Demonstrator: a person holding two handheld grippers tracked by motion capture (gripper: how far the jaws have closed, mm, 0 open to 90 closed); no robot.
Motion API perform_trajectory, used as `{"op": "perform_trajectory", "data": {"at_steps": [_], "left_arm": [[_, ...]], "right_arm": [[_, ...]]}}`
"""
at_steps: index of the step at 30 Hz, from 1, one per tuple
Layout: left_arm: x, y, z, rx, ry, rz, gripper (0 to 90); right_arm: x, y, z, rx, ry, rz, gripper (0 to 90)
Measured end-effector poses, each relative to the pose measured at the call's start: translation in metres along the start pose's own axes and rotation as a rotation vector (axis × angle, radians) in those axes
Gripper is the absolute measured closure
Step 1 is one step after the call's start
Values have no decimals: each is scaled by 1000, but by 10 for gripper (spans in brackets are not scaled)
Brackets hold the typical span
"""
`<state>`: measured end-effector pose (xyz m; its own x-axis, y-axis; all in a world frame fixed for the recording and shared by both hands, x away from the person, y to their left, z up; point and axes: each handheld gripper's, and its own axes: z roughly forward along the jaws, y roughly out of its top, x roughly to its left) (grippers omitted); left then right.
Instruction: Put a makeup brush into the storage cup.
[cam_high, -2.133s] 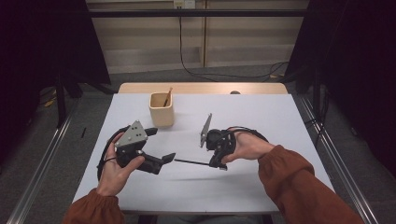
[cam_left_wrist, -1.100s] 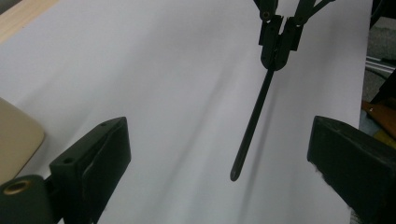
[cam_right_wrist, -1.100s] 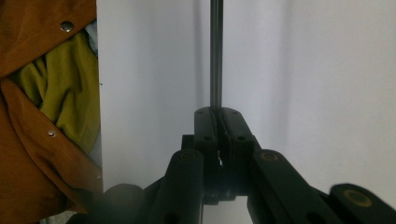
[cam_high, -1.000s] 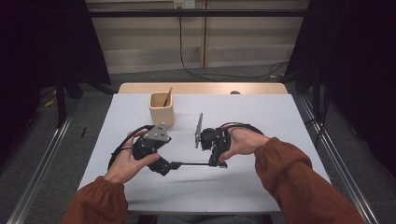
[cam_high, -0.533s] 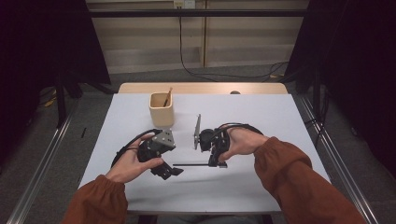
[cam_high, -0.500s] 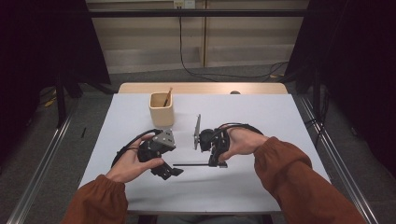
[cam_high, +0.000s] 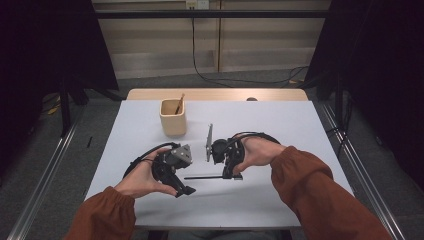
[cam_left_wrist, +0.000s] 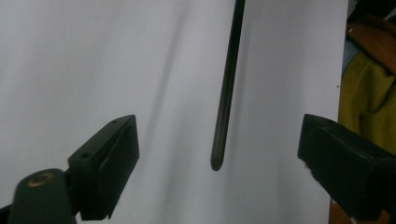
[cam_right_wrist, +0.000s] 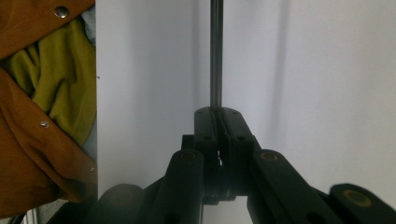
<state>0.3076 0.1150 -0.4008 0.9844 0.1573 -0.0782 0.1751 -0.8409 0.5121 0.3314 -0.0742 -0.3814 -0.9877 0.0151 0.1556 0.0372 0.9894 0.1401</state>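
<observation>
At the pale desk, we hold a thin dark rod level just above the surface, one end clamped in our right claw, its jaws pressed tight together. Our left claw has just been closing a little yet stands wide, the rod's free tip between its jaws, touching neither. Farther back stands a wooden cup (a stick leaning inside it), well apart from both hands.
</observation>
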Motion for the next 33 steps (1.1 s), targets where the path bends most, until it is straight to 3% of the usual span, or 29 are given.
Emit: {"op": "perform_trajectory", "data": {"at_steps": [13,17,23,26,31,33], "left_arm": [[2,3,0,-2,-24,-2,499],[2,4,3,-8,-38,-1,594],[3,8,4,-31,-38,0,705],[3,10,4,-24,-57,5,740],[3,9,7,-30,-53,-3,762],[2,10,7,-29,-53,4,804]], "right_arm": [[1,4,4,-24,4,-13,858],[1,5,2,-9,7,-25,859],[2,6,4,-22,6,-32,858],[2,7,4,-21,5,-29,858],[2,6,3,-47,-1,-33,858],[3,5,2,-34,-5,-33,859]]}}
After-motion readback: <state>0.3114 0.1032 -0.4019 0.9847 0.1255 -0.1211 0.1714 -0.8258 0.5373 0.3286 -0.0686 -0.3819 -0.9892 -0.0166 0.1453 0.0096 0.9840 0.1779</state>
